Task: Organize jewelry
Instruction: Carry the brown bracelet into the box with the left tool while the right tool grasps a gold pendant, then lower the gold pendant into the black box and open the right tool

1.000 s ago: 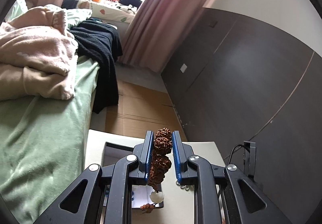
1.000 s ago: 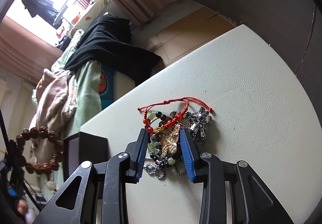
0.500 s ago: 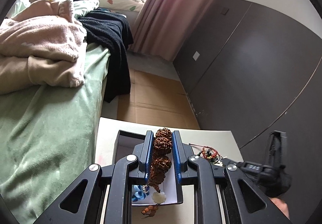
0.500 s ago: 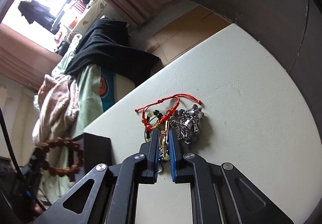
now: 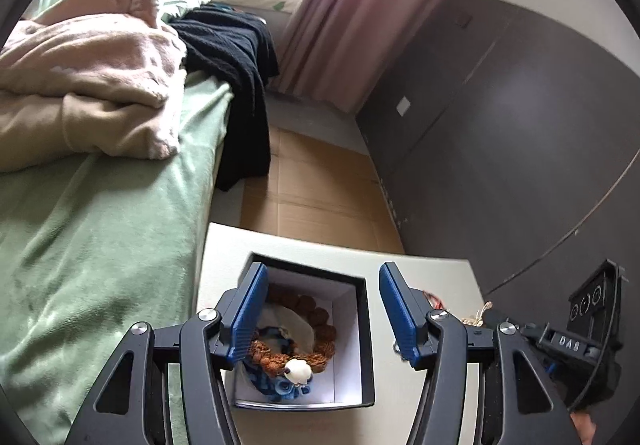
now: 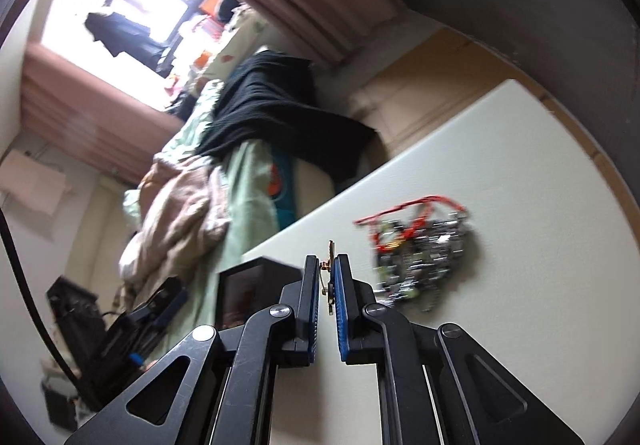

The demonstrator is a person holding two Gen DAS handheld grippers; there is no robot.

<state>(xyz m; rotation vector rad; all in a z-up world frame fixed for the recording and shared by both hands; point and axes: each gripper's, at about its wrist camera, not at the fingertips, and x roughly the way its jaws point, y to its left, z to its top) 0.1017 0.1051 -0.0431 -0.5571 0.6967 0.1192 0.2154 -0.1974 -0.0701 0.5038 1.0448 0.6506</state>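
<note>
In the left wrist view my left gripper (image 5: 320, 285) is open and empty, above a black box with a white inside (image 5: 352, 325). A brown bead bracelet (image 5: 316, 341) with a white bead lies in the box on blue jewelry. In the right wrist view my right gripper (image 6: 329, 269) is shut on a thin gold piece of jewelry (image 6: 330, 251) and holds it above the white table (image 6: 500, 173). A pile of jewelry (image 6: 420, 241) with a red cord lies on the table to its right. The black box (image 6: 256, 285) stands to its left.
A bed with a green cover (image 5: 100, 237), a pink blanket (image 5: 88, 77) and a black garment (image 5: 240, 57) runs along the table's left side. A dark wall (image 5: 520, 149) stands on the right. Cardboard (image 5: 320, 197) covers the floor beyond the table. The other gripper (image 5: 580, 349) shows at right.
My left gripper opened and let the brown bead bracelet drop into the box. My right gripper shut on the gold piece, lifted it off the pile and moved left.
</note>
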